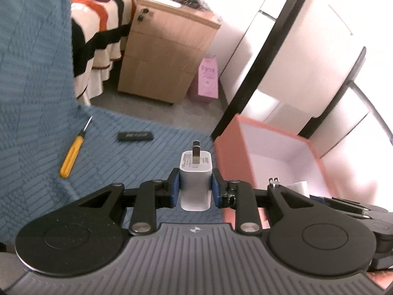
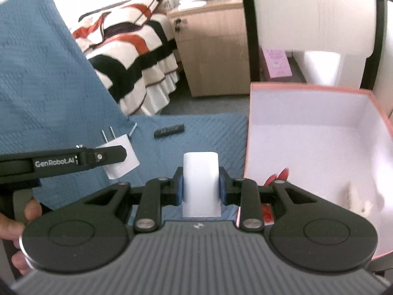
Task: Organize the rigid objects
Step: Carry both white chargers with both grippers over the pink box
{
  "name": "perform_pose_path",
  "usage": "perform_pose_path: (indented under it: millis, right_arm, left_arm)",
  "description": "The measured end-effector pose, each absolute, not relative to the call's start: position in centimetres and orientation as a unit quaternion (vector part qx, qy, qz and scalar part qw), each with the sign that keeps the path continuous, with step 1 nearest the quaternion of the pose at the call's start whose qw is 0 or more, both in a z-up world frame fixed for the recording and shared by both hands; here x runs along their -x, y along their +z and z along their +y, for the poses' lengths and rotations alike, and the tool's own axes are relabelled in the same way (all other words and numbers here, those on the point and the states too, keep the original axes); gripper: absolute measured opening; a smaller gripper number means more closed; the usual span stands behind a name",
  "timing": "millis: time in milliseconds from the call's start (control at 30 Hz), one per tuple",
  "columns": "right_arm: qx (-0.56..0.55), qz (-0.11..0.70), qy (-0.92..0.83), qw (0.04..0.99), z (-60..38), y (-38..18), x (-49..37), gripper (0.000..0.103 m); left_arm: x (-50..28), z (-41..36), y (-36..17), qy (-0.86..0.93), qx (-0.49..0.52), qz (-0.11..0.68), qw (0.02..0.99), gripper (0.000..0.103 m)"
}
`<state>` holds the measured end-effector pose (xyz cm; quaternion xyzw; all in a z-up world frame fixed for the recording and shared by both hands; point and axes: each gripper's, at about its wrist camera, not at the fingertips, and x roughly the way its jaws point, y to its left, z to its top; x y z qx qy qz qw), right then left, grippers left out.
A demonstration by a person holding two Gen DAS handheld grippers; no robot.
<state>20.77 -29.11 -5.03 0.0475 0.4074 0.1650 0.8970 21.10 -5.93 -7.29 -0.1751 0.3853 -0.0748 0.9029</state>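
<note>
"GenRobot.AI" lettering marks the left gripper (image 2: pixel 115 158), jaws clenched on a white charger (image 1: pixel 195 183); right gripper (image 2: pixel 201 188) grips a white block (image 2: pixel 201 184) beside the pink box (image 2: pixel 316 87).

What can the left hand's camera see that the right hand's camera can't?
Only the left wrist view shows the yellow screwdriver lying on the blue cloth. Only the right wrist view shows something red inside the pink box, and a hand. Both show the black bar, the wooden cabinet, and each gripper, left and right, shut on a white charger.
</note>
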Motion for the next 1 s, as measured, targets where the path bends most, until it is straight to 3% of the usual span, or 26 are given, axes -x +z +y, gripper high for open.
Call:
perform_pose_path:
  millis: [567, 1000]
  right_arm:
    - [-0.075, 0.358, 0.133, 0.921, -37.5, 1.2, -22.4, 0.031]
    - [-0.092, 0.422, 0.092, 0.897, -44.4, -5.3, -23.6, 0.031]
  left_arm:
    - [-24.8, -16.7, -0.3, -0.142, 0.167, 0.373, 0.902, 0.031]
    - [-26.9, -24.4, -5.9, -0.144, 0.161, 0.431, 0.876, 0.031]
